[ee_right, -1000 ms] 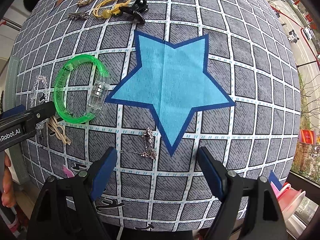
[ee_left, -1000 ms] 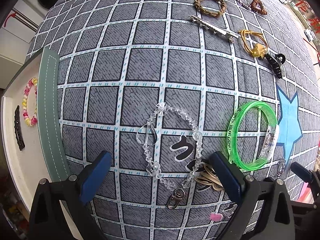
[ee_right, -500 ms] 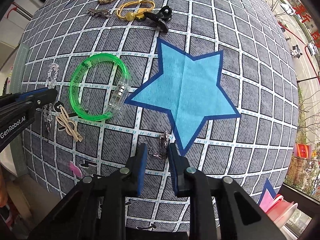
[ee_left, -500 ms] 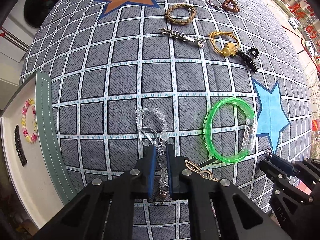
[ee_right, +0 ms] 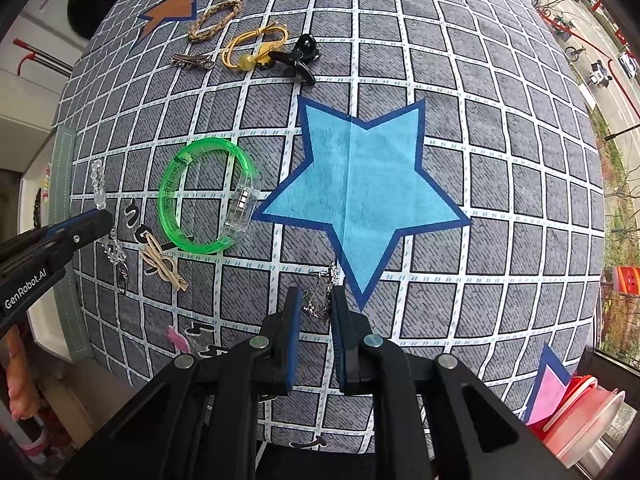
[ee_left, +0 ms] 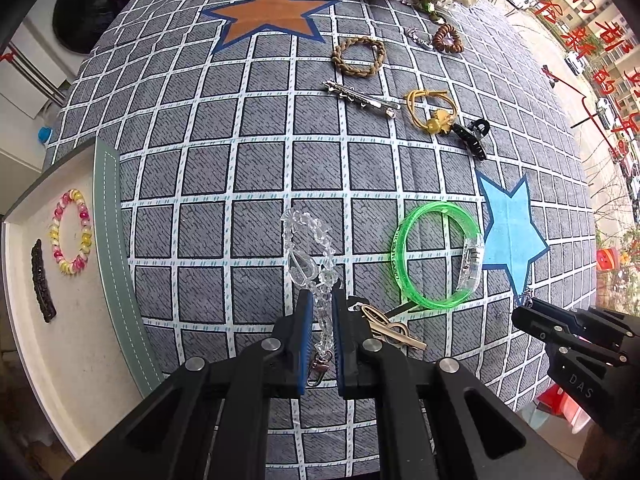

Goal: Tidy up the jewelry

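My left gripper (ee_left: 322, 300) is shut on a clear crystal bead bracelet (ee_left: 300, 268). Its loop and heart charm hang forward of the pads, and its metal clasp dangles between the fingers. My right gripper (ee_right: 315, 294) is shut on a thin silver chain (ee_right: 314, 307) at the lower point of the blue star (ee_right: 360, 184). A green plastic bangle (ee_left: 400, 256) lies on the checked cloth between the two grippers. At the left stands a white tray with a green rim (ee_left: 116, 260). It holds a pink-and-yellow bead bracelet (ee_left: 72, 236) and a dark hair clip (ee_left: 42, 280).
A gold clip (ee_left: 390, 328) lies by my left fingers. Farther back lie a braided ring (ee_left: 358, 56), a silver barrette (ee_left: 360, 96), a yellow cord tie (ee_left: 430, 108), a black claw clip (ee_left: 472, 136) and a brown coil tie (ee_left: 448, 38). A red container (ee_right: 580, 408) stands past the table's right edge.
Both grippers went from wide open to shut, the left on the crystal bracelet and the right on the silver chain. Both then rose, so the table looks farther away.
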{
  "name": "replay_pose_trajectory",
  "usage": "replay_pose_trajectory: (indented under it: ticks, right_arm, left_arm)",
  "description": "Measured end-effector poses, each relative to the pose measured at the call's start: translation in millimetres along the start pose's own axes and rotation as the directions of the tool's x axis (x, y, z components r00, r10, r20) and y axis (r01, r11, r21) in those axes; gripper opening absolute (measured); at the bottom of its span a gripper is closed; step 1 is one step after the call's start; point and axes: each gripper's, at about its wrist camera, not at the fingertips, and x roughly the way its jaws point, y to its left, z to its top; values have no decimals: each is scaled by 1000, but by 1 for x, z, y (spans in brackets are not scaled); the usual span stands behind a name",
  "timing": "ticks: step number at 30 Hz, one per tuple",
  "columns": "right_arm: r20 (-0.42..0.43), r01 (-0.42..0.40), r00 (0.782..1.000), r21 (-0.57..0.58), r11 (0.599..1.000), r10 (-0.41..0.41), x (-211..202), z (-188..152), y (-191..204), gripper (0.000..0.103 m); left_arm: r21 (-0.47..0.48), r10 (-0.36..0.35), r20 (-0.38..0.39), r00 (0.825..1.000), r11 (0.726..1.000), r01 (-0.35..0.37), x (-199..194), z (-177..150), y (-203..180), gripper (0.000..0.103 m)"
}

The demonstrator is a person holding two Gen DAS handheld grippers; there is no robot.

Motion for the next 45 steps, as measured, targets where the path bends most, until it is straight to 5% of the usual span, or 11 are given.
replay_pose_trajectory:
  ticks: [17,31,44,45]
  right_arm:
    - [43,-60,997,34,998,58,-49,18,-65,16]
    - [87,-96,991,-93,991,104,-63,37,-5,16]
    - [83,-97,991,-140,985,109,-68,32,18,16]
    - [83,-98,991,-131,987,109,-68,31,14,16]
  left_arm:
    - [-11,-17,100,995,1000,19,-62,-8,26,16]
    - [-112,5,177,984,994,15,-94,-21,76,16]
    - [-37,13,89,996,999,-10,-62,-8,58,17]
    - [-26,23,87,996,999,-21,-58,-7,56,31]
